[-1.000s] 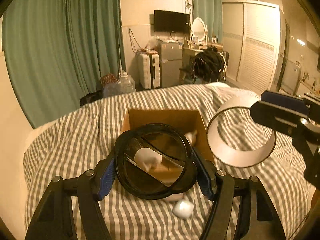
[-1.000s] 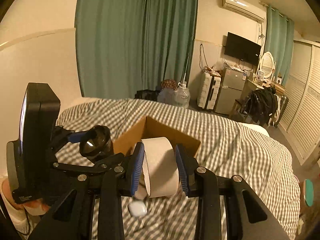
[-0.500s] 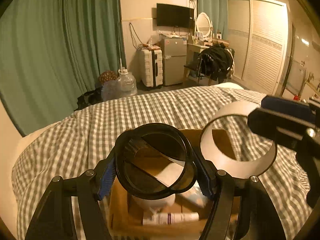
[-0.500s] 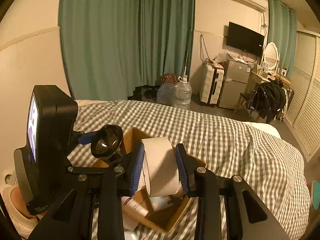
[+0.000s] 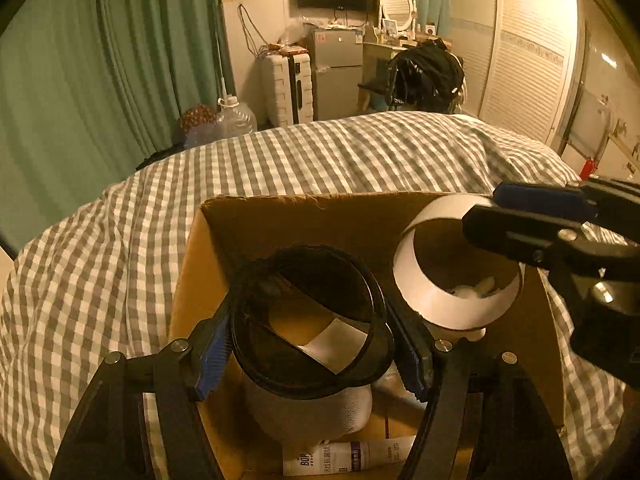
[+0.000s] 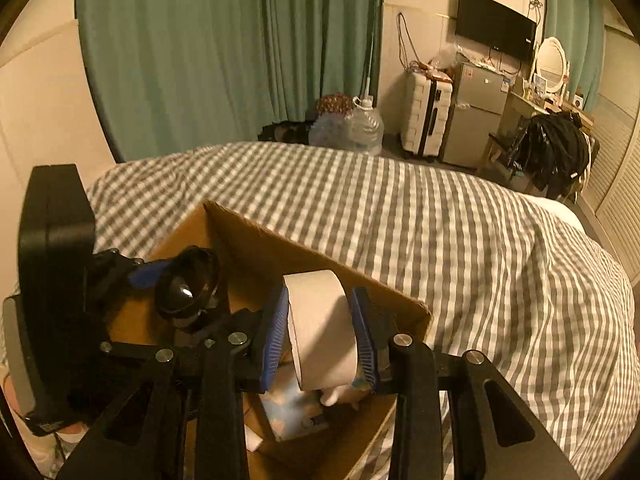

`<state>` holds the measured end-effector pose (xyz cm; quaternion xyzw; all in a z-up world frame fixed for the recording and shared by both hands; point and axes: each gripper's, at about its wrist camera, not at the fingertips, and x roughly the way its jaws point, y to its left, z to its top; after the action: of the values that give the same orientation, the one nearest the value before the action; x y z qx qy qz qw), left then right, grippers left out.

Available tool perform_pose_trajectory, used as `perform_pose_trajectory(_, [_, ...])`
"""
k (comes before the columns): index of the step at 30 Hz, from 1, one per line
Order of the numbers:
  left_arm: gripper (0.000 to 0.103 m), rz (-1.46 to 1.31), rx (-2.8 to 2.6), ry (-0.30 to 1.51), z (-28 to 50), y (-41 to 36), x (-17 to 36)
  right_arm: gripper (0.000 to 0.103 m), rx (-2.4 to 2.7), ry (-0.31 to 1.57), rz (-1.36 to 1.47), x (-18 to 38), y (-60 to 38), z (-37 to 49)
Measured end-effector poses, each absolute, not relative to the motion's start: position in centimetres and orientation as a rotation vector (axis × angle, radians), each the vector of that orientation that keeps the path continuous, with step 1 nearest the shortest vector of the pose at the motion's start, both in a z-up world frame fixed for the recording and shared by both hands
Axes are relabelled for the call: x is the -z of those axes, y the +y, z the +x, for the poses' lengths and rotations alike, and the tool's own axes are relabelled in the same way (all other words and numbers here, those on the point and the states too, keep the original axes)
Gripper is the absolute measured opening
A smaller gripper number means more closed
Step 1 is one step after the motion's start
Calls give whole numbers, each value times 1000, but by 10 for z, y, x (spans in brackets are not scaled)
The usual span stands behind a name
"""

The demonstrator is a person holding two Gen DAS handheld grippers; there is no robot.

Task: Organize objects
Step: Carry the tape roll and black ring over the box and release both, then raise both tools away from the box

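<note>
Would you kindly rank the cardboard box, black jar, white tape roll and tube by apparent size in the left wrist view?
1. Cardboard box, clearly largest.
2. Black jar and white tape roll: look alike; the jar sits nearer the camera, so unranked.
3. Tube, smallest, though partly hidden in the box.

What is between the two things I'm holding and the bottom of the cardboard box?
The box is open-topped, so nothing covers it. Under the black round container in the left tongs sits a white rounded object, with a tube nearer. Under the white tape roll in the right tongs lie pale items, too blurred to name.
</note>
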<state>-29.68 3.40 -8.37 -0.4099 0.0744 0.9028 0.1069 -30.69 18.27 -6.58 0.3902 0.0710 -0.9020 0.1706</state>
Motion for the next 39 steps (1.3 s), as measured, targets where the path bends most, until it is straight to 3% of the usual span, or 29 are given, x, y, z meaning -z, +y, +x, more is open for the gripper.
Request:
perform_pose_trajectory(14, [74, -1166, -2649, 235, -293, 36, 82, 34, 2546, 83, 1132, 77, 196, -308])
perform_pose_trajectory(15, [79, -1163, -2650, 236, -292, 36, 81, 41, 2542, 64, 1125, 76, 198, -307])
perform_pose_trajectory(16, [83, -1151, -2653, 231, -290, 35, 80, 57, 2543, 54, 1118, 75, 200, -307])
perform_pose_trajectory(18, [85, -1125, -2653, 220, -287, 34, 76, 68, 2565, 31, 1087, 69, 201, -304])
perform_pose_trajectory(20, [93, -1109, -2655, 209, -283, 34, 72, 68, 2576, 10, 1064, 62, 203, -300])
perform_pose_trajectory(27, [99, -1033, -2743, 195, -250, 24, 40, 79, 2646, -4, 982, 27, 210, -267])
perform_pose_trajectory(39, [101, -861, -2840, 132, -171, 5, -50, 82, 2763, 81, 803, -67, 207, -169])
